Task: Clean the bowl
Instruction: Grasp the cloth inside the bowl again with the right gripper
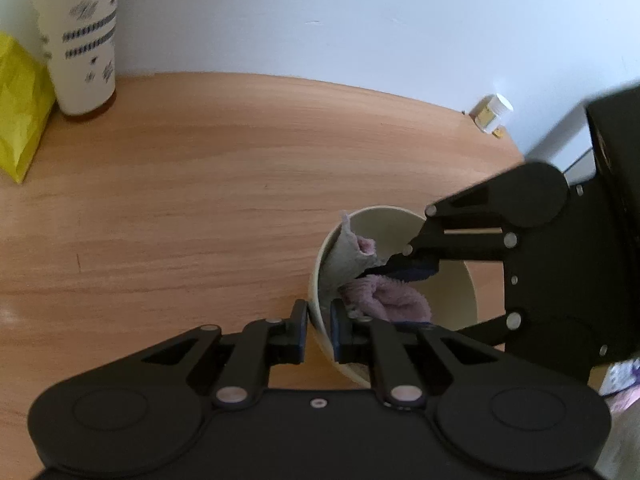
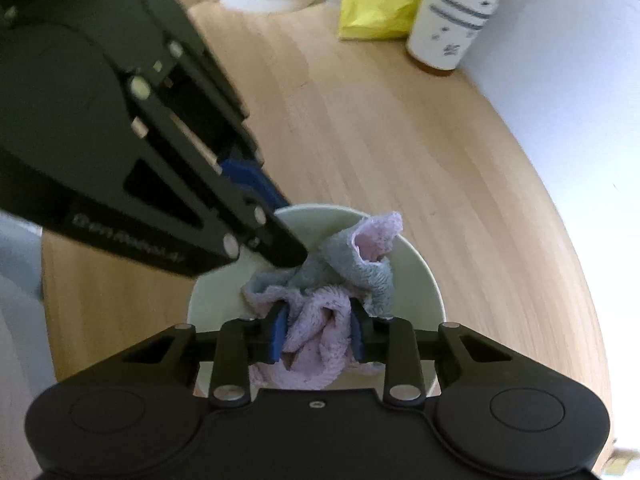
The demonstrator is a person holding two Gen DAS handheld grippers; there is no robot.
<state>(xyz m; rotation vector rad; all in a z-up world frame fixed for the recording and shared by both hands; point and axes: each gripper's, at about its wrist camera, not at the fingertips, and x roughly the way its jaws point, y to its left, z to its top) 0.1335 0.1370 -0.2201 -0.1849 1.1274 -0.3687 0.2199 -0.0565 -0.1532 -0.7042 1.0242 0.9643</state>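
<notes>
Bowl [image 1: 456, 292] stands on the tabletop [image 1: 200, 200]. Left claw [image 1: 319, 330] is clamped on the bowl's near rim. Right claw [image 2: 318, 334], inside the bowl, pinches the lilac cloth [image 2: 316, 344].

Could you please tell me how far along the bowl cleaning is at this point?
Done: the left gripper is clamped on the bowl's near rim, steadying it on the table, and the cloth is inside the bowl.
In hand: the right gripper has the bunched cloth between its pads, low in the bowl.
Left: wiping the inner wall and lifting the cloth out. Whether the bowl is clean cannot be told.
</notes>
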